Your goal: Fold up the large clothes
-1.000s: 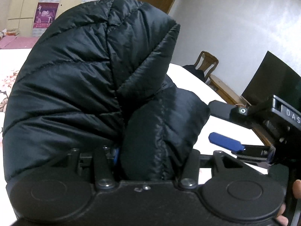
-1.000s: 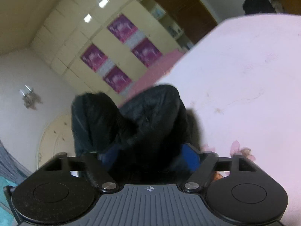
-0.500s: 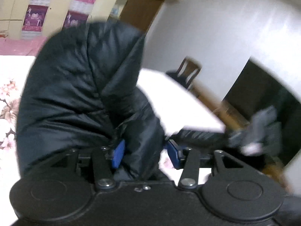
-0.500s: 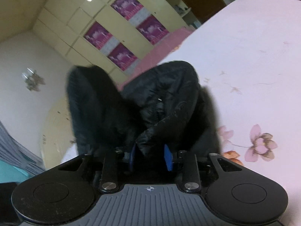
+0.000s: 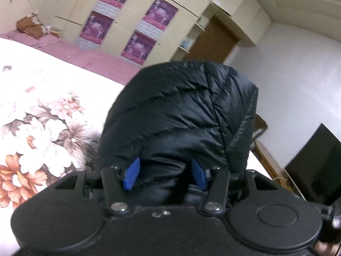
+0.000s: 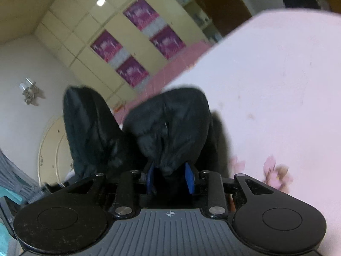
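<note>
A black quilted puffer jacket [image 5: 183, 115] bulges up in front of the left wrist view. My left gripper [image 5: 165, 176] is shut on a thick fold of it between its blue pads [image 5: 131, 176]. In the right wrist view the same jacket [image 6: 170, 125] hangs in two dark lobes. My right gripper [image 6: 170, 178] is shut on another bunch of it, with the blue pads [image 6: 189, 179] close together. The jacket is lifted over a bed with a floral sheet [image 5: 42, 115]. The rest of the jacket is hidden.
The pale bed sheet [image 6: 277, 81] fills the right of the right wrist view. Wardrobe doors with purple posters [image 5: 119, 21] stand behind. A wooden door [image 5: 211, 40], a dark screen [image 5: 315, 160] and a wooden chair [image 5: 261, 125] are at the right.
Both grippers have swung with the jacket still held. The left view has turned toward the wardrobe and the floral sheet. The other gripper has left the left view.
</note>
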Demonstrator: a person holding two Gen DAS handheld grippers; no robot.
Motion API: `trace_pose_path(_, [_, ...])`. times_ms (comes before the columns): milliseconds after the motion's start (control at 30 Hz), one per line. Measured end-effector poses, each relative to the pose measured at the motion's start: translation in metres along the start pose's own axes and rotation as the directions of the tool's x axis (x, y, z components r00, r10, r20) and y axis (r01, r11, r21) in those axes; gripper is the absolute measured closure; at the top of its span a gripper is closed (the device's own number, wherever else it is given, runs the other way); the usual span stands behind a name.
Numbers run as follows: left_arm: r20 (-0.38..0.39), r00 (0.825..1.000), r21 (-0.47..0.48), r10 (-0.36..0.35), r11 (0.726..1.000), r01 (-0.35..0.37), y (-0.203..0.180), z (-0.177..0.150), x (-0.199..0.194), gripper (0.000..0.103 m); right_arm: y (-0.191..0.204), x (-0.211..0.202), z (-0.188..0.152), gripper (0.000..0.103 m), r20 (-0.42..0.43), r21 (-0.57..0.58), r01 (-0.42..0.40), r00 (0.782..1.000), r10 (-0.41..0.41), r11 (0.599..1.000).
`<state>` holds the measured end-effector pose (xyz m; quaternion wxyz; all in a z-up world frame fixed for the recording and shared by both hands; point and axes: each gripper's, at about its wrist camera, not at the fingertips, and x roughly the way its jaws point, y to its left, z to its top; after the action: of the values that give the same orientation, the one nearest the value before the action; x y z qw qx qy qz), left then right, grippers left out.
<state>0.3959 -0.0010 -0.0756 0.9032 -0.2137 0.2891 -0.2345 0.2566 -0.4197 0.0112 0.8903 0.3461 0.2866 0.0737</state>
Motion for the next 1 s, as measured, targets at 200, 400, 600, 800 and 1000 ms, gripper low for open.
trace_pose_path(200, [0.04, 0.998, -0.012, -0.051, 0.999, 0.052, 0.015, 0.006, -0.008, 0.051, -0.003, 0.016, 0.014, 0.071, 0.051, -0.003, 0.094, 0.994, -0.094, 0.996])
trace_pose_path(400, [0.018, 0.999, -0.102, -0.045, 0.994, 0.047, 0.04, 0.041, 0.023, 0.051, -0.042, 0.069, 0.03, 0.071, -0.052, 0.144, 0.083, 0.996, -0.077, 0.986])
trace_pose_path(600, [-0.087, 0.993, 0.057, -0.082, 0.995, 0.087, -0.007, 0.045, 0.066, 0.051, -0.034, 0.105, 0.04, 0.071, -0.089, 0.151, -0.03, 0.995, 0.044, 0.988])
trace_pose_path(800, [-0.162, 0.987, 0.156, -0.02, 0.987, 0.046, -0.044, 0.037, 0.11, 0.051, -0.055, 0.123, 0.029, 0.075, -0.121, 0.182, -0.013, 0.992, 0.035, 0.983])
trace_pose_path(1000, [-0.194, 0.976, 0.28, 0.101, 0.959, -0.044, -0.068, 0.028, 0.136, 0.049, -0.077, 0.129, 0.03, 0.075, -0.125, 0.202, -0.022, 0.991, 0.048, 0.979])
